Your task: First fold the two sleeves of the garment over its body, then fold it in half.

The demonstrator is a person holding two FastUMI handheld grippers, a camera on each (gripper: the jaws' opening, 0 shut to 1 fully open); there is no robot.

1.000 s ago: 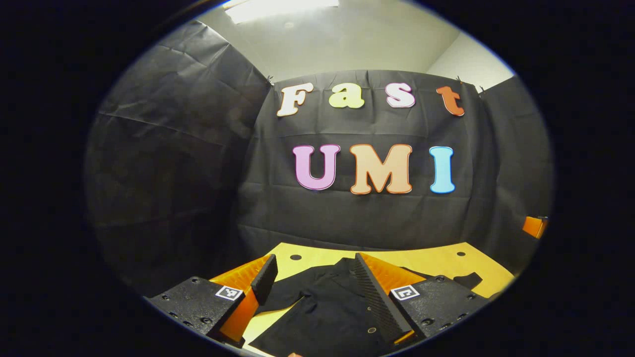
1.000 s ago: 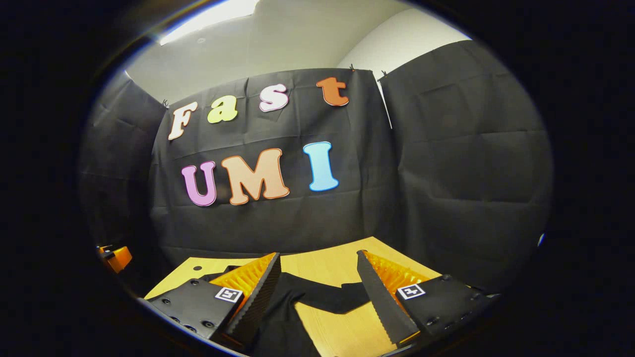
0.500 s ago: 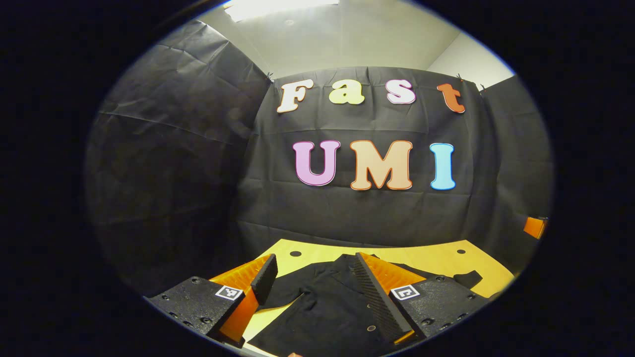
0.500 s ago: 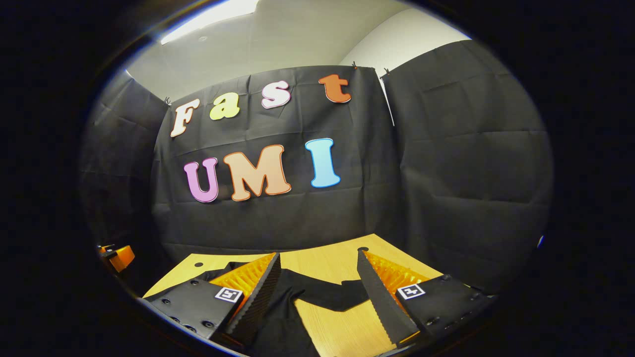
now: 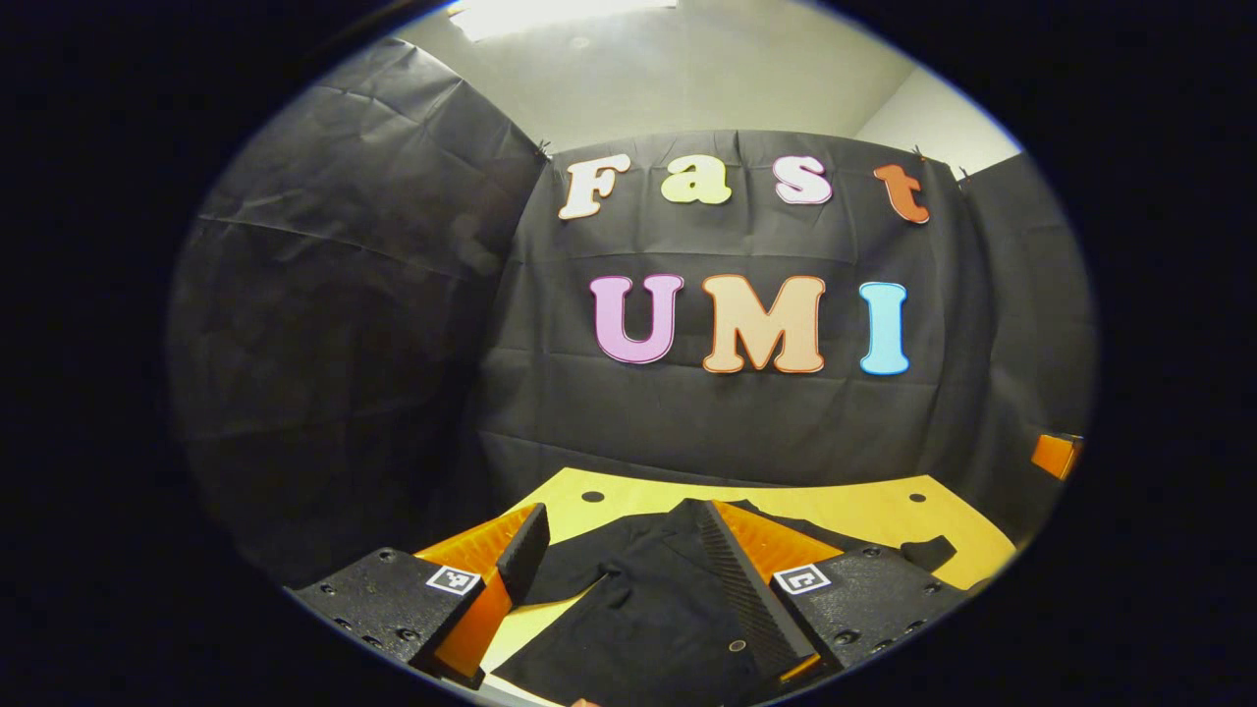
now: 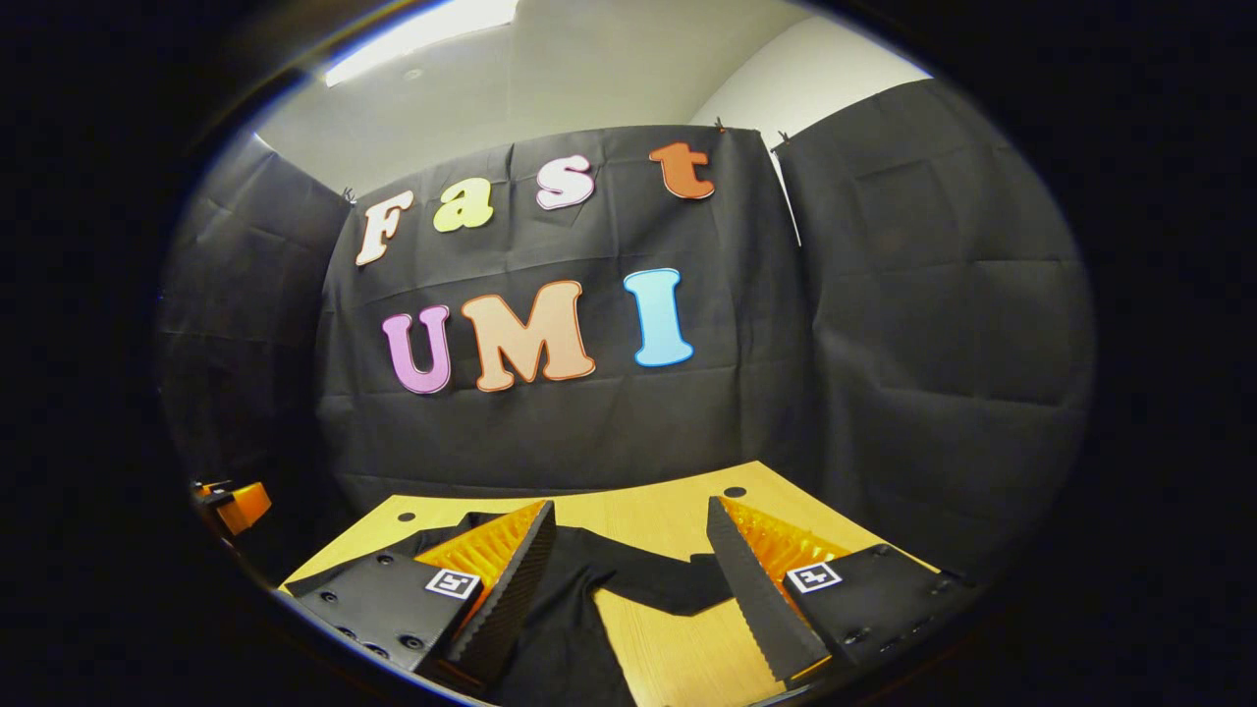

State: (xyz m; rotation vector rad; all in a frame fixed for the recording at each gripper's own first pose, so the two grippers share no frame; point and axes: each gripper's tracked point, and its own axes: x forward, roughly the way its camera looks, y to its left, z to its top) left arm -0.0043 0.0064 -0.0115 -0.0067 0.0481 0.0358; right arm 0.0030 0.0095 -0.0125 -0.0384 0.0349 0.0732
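Observation:
A black garment (image 5: 638, 609) lies flat on the wooden table (image 5: 854, 516). In the left gripper view its body spreads under my left gripper (image 5: 619, 535), which hovers open above it with nothing held; one sleeve end (image 5: 928, 552) sticks out to the right. In the right gripper view the garment (image 6: 565, 628) lies at the lower left and a sleeve (image 6: 653, 587) stretches rightward across the table (image 6: 648, 516), passing between the fingers of my open right gripper (image 6: 628, 535), which stands above it without touching.
The black cloth booth wall rises right behind the table's far edge. Small round holes (image 5: 592, 496) mark the tabletop. An orange object (image 5: 1056, 454) sits off the table at the right of the left gripper view, and another orange object (image 6: 236, 503) at the left of the right gripper view.
Both grippers have tipped slightly downward and shifted, so more of the table and garment shows. Both stay open; the garment has not moved.

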